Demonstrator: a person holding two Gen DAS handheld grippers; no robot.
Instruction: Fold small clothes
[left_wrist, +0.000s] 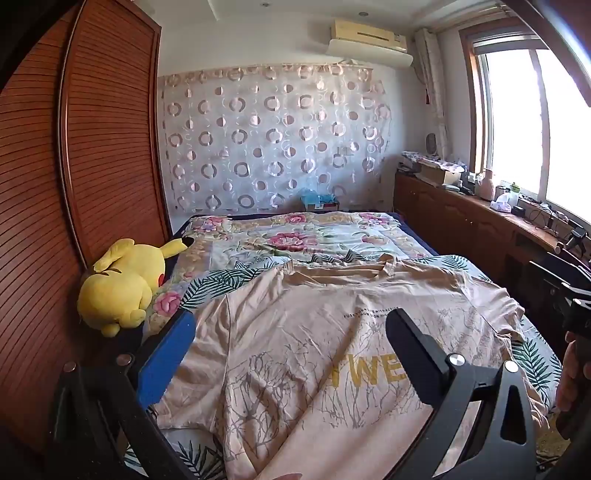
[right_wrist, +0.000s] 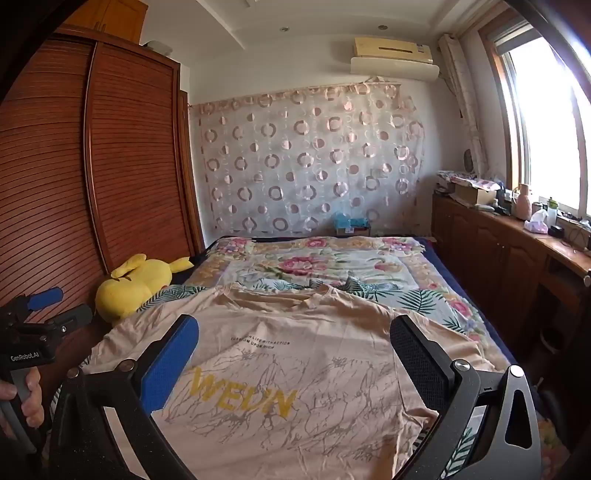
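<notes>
A beige T-shirt (left_wrist: 295, 350) with yellow letters and grey branch print lies spread face up on the bed, collar at the far end; it also shows in the right wrist view (right_wrist: 295, 369). My left gripper (left_wrist: 291, 325) is open and empty, held above the shirt's left part. My right gripper (right_wrist: 295, 328) is open and empty above the shirt's middle. The left gripper also appears at the left edge of the right wrist view (right_wrist: 55, 306), held in a hand.
A yellow plush toy (left_wrist: 122, 288) lies at the bed's left edge against the wooden wardrobe (left_wrist: 74, 184). A floral quilt (left_wrist: 295, 236) covers the far bed. A cluttered wooden cabinet (left_wrist: 480, 218) runs along the right under the window.
</notes>
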